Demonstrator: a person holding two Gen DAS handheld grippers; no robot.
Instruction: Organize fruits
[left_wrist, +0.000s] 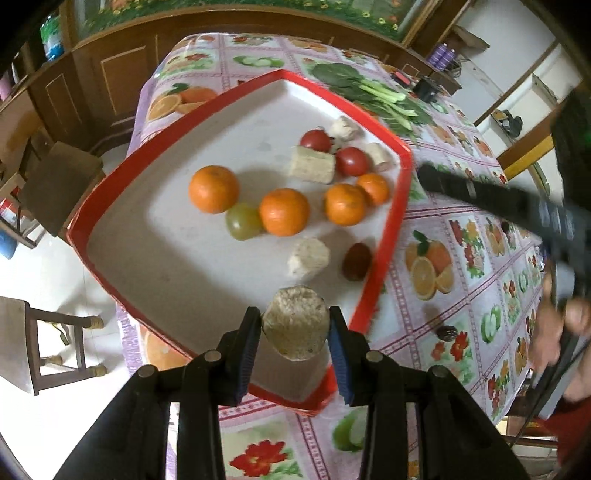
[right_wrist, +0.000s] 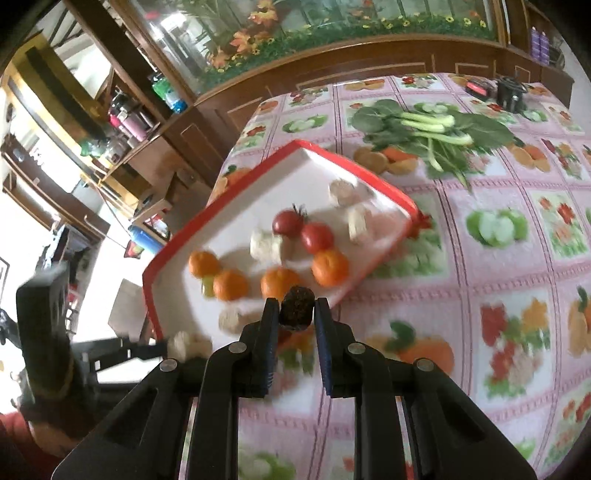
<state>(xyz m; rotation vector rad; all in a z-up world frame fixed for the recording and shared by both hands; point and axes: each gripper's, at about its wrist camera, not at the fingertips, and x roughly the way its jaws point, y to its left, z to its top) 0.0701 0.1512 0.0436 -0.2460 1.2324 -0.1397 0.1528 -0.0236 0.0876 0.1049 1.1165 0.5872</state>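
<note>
My left gripper (left_wrist: 294, 318) is shut on a round beige corn piece (left_wrist: 295, 334) and hangs over the near corner of a white tray with a red rim (left_wrist: 236, 94). On the tray lie several oranges (left_wrist: 283, 211), two red tomatoes (left_wrist: 351, 161), a green tomato (left_wrist: 242, 221), a dark red fruit (left_wrist: 356, 260) and more corn pieces (left_wrist: 308, 256). My right gripper (right_wrist: 296, 311) is shut on a small dark fruit (right_wrist: 296, 306), held above the tablecloth just off the tray's (right_wrist: 221, 229) near rim. The left-held corn piece (right_wrist: 188, 345) shows at the lower left, blurred.
Leafy greens (right_wrist: 432, 129) lie on the fruit-print tablecloth (right_wrist: 480, 280) behind the tray, and a black device (right_wrist: 511, 94) stands at the far edge. A small dark fruit (left_wrist: 445, 332) sits on the cloth right of the tray. A wooden stool (left_wrist: 62, 332) and cabinets stand left of the table.
</note>
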